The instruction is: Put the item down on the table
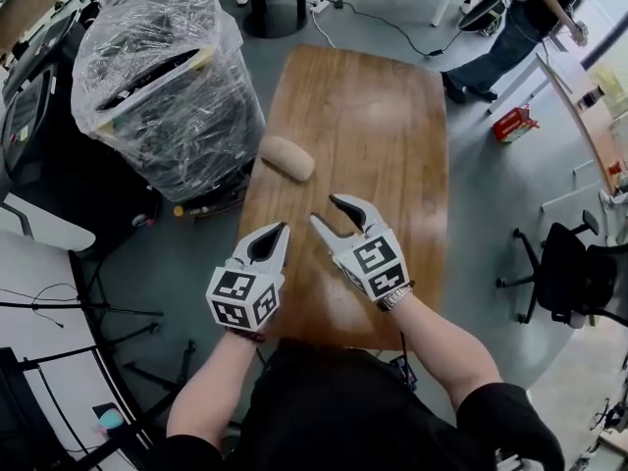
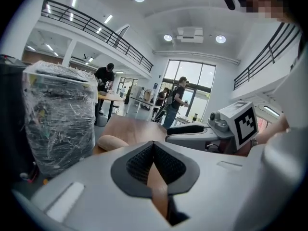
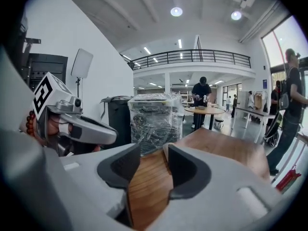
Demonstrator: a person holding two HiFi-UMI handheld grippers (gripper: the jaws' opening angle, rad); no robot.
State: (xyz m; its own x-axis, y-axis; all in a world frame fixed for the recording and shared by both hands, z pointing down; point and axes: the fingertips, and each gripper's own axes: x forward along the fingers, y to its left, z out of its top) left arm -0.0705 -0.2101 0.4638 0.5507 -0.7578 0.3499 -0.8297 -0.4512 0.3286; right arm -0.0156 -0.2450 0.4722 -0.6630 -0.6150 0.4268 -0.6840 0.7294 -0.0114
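On the table, beige oblong item lay beyond both, untouched, left hand-held gripper closed, empty, right hand-held gripper jaws apart, empty.

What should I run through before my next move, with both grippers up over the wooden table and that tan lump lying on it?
1. Tan lump resting on the wooden table: ok.
2. Left gripper empty: ok, jaws together with nothing between them.
3. Right gripper empty: ok, jaws apart, only table top shows between them.
4. Both grippers clear of the lump: ok, neither touches it.
5. Lump well in from the edge: not ok, it lies right at the table's left edge, beside the plastic-wrapped bin.
6. Lump settled and not rocking: cannot tell.
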